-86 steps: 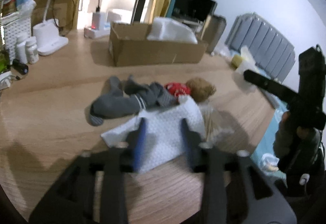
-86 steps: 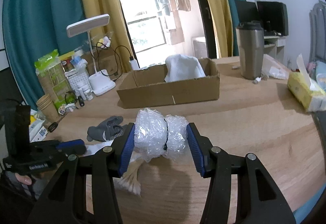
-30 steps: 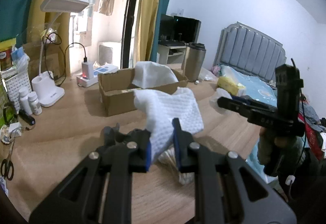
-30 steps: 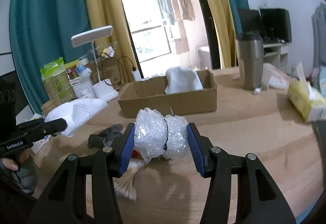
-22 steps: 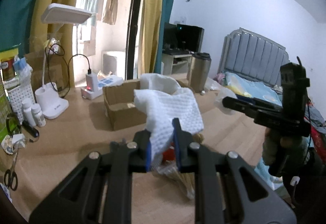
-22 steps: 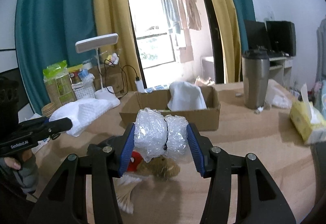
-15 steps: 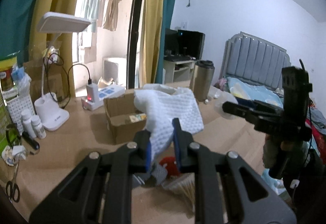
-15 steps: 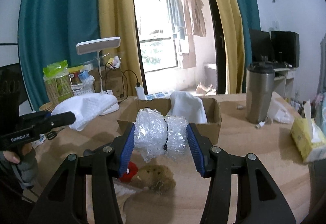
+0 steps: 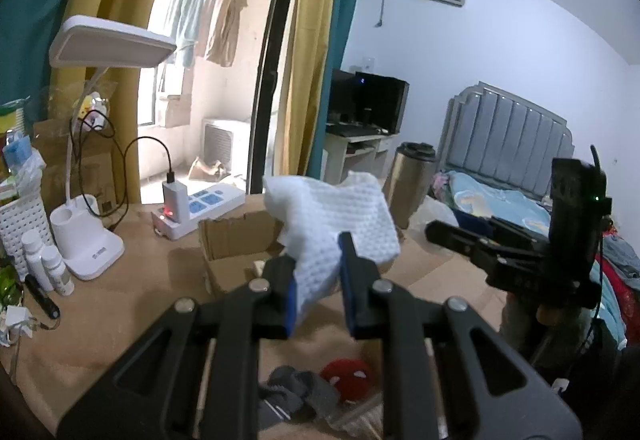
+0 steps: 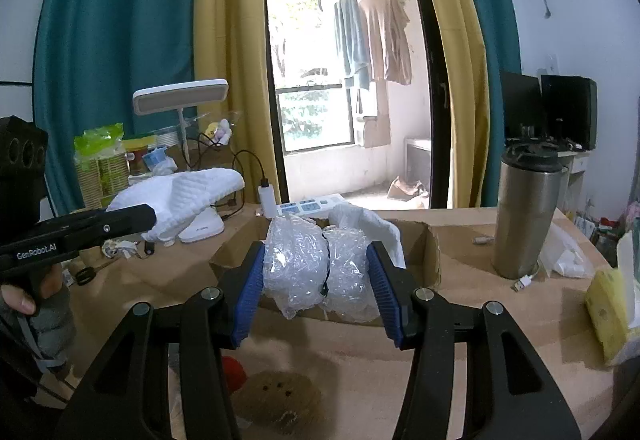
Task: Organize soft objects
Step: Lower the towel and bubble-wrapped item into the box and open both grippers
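Left tongs (image 9: 318, 282) clenched on white cloth (image 9: 340, 217), right tongs (image 10: 320, 280) grasping bubble wrap (image 10: 320, 264), both raised toward cardboard box (image 10: 434, 260) for dropping in.

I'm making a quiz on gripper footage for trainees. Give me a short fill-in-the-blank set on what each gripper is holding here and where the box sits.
1. The left gripper is shut on a white ____.
2. The right gripper holds a wad of clear ____.
3. Beyond both grippers sits an open ____ box.
4. Right of that box stands a steel ____.

Missing words: cloth; bubble wrap; cardboard; tumbler
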`<action>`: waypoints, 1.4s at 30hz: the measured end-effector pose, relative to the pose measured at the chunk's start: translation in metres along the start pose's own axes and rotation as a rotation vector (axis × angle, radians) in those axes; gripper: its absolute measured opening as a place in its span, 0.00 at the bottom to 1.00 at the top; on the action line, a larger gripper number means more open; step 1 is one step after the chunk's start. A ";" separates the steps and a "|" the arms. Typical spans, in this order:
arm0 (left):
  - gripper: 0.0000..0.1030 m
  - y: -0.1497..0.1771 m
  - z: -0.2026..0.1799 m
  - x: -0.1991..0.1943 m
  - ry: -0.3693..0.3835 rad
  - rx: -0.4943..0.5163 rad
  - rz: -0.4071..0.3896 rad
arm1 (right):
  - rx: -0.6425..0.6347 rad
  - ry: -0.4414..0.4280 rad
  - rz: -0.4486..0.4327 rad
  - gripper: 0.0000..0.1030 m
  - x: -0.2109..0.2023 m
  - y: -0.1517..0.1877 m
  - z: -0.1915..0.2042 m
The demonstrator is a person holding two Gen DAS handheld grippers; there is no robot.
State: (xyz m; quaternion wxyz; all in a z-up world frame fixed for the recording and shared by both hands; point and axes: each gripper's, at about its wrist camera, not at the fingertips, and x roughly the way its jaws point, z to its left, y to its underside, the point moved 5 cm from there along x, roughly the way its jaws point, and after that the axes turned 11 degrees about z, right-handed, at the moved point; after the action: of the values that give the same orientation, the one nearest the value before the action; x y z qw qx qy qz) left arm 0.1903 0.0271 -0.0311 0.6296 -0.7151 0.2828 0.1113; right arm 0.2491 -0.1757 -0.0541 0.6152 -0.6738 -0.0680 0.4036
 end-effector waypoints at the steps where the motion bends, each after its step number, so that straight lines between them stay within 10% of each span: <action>1: 0.17 -0.002 0.001 0.002 -0.002 -0.002 -0.001 | -0.003 0.000 -0.001 0.53 0.003 -0.001 -0.001; 42: 0.26 0.006 0.068 0.144 -0.150 -0.156 0.335 | 0.048 0.061 0.269 0.58 0.133 -0.006 -0.023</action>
State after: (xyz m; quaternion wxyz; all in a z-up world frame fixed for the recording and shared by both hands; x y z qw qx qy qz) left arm 0.3175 0.0548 -0.1226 0.5641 -0.6945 0.3405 0.2891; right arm 0.3544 -0.1137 -0.1121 0.5735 -0.6737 0.0513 0.4632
